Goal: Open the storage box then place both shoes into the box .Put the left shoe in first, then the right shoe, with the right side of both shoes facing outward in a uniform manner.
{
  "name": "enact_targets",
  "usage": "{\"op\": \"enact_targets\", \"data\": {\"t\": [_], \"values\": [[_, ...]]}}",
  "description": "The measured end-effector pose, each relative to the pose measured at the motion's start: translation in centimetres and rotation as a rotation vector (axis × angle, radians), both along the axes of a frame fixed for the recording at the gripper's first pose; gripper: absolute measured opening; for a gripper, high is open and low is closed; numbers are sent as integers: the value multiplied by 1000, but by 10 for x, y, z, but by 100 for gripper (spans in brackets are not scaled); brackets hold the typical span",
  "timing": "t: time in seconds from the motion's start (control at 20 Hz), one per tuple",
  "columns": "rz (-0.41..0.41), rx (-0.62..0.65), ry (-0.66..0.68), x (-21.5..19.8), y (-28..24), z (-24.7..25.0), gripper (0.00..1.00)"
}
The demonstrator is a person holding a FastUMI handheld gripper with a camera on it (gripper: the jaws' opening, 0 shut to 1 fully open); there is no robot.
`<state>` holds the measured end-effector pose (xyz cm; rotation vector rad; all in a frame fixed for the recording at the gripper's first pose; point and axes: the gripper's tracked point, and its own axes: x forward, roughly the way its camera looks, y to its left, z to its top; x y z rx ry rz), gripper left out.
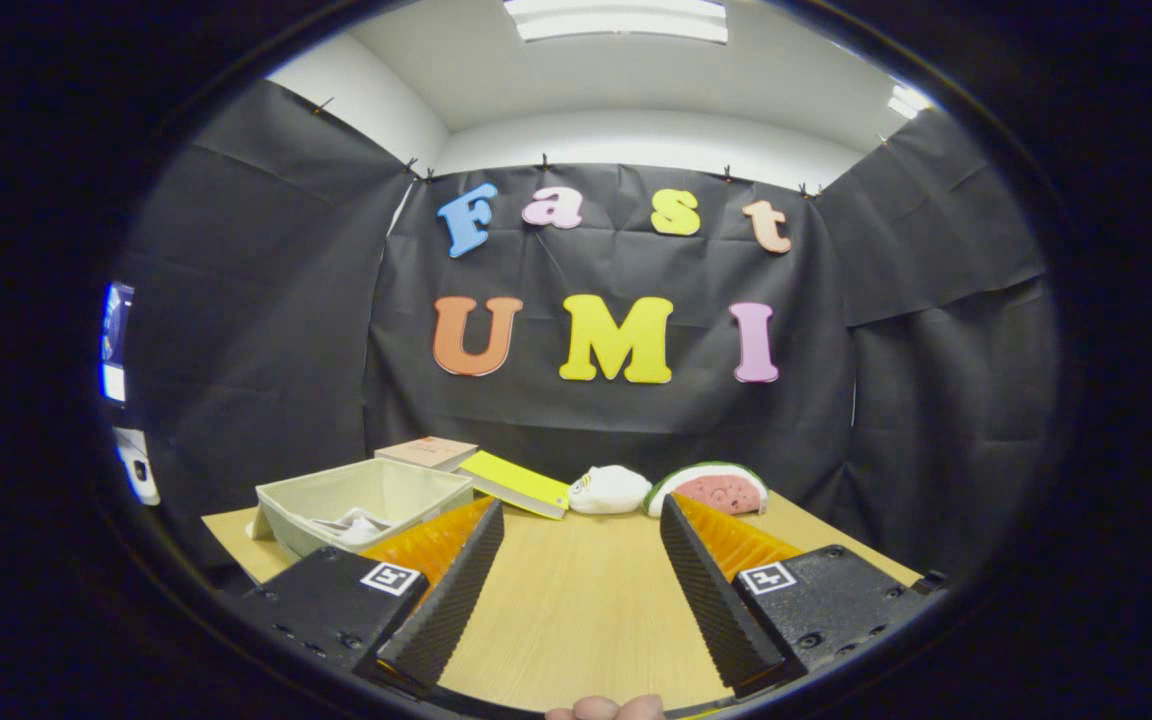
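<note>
Gripper (581, 520): jaws wide apart, nothing betw. them; holds nothing, touches nothing; hovers over bare table.
Fingers (456, 590): two ribbed wedges w/ square markers on their bases, splayed outward toward the tips; only wood shows in the gap.
Hand (604, 708): fingertip of a person visible at the near edge, behind the gap.
Table (576, 610): light wood top, runs ahead to the black cloth wall.
Storage box (361, 503): pale open-top fabric bin, lid off; sits ahead of & beside the left finger, its near corner partly hidden by that finger; well clear of the gap.
Box contents (351, 525): sth. white & crumpled inside; shoe or not, cannot tell.
Books (481, 470): tan one & yellow one, just beyond the box, yellow one tilted.
White plush (609, 490): beyond the fingers, roughly in line w/ the gap, near the wall.
Watermelon slice (711, 488): touching/just beside the plush, beyond the right finger's tip.
</note>
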<state>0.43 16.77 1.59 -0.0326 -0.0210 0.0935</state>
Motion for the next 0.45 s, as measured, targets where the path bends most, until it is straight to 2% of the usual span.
{"op": "enact_targets", "data": {"t": [0.45], "values": [[-45, 13, 12, 6, -34, -3, 100]]}}
